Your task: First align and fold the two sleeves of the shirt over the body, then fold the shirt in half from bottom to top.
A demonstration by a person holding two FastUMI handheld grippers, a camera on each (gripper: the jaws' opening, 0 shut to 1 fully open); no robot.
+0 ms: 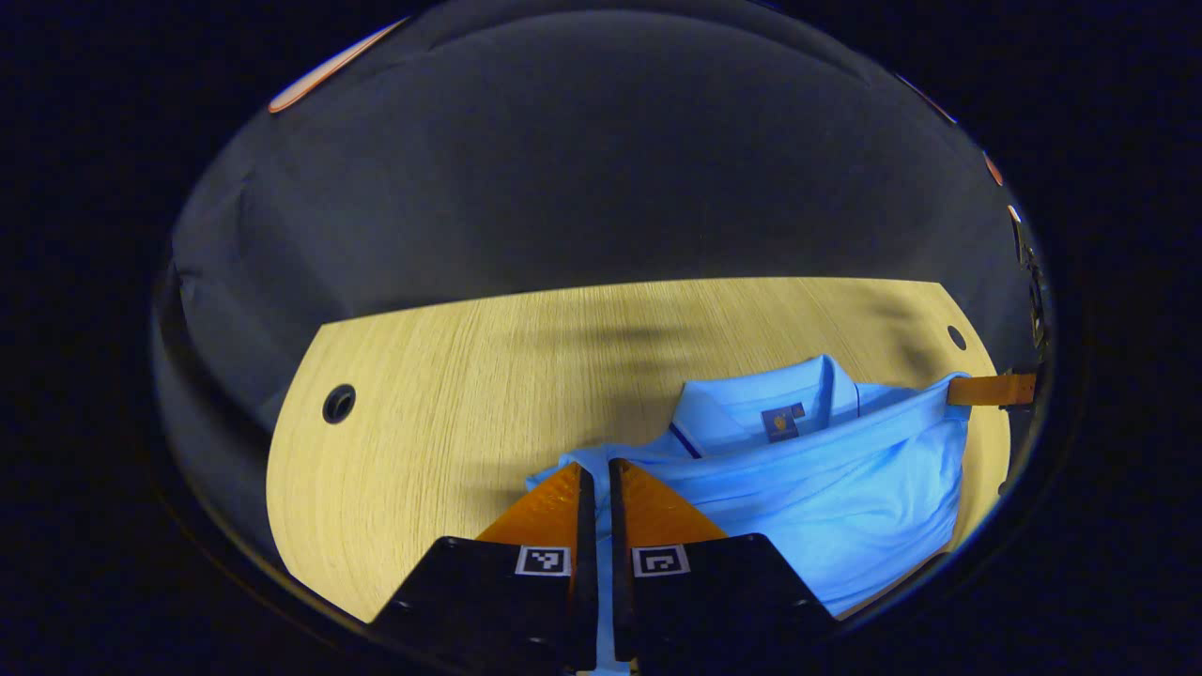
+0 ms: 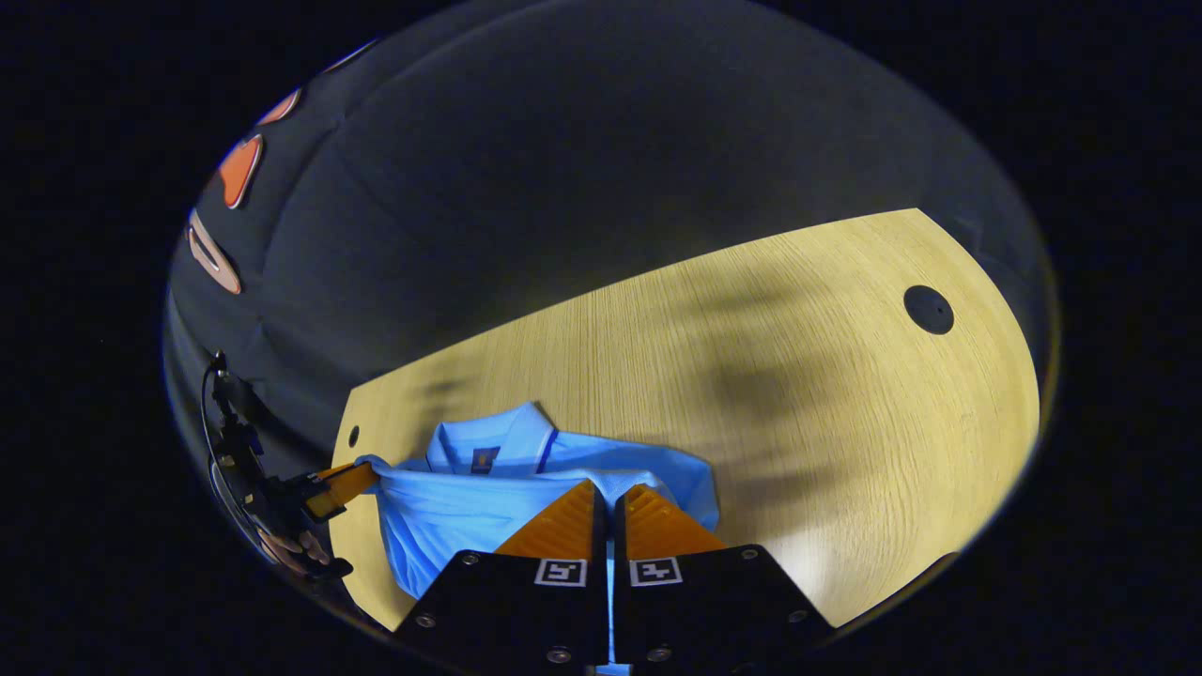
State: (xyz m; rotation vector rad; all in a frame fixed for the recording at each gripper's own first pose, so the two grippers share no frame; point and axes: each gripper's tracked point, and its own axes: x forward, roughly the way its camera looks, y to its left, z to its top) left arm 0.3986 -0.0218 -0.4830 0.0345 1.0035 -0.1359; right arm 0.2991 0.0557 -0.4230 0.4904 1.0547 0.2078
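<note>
Wood table (image 1: 451, 394) lies under my blue shirt (image 1: 845, 488), with a round hole (image 1: 339, 403) near its left edge and bare room all around. My left gripper (image 1: 595, 469) is pinched on the shirt's left corner. The shirt lies folded, collar (image 1: 761, 390) away from me, with a small label (image 1: 782, 422) I cannot read. My right gripper (image 2: 608, 490) is pinched on the right corner. Another hole (image 2: 928, 310) sits far right, and nothing blocks the way.
</note>
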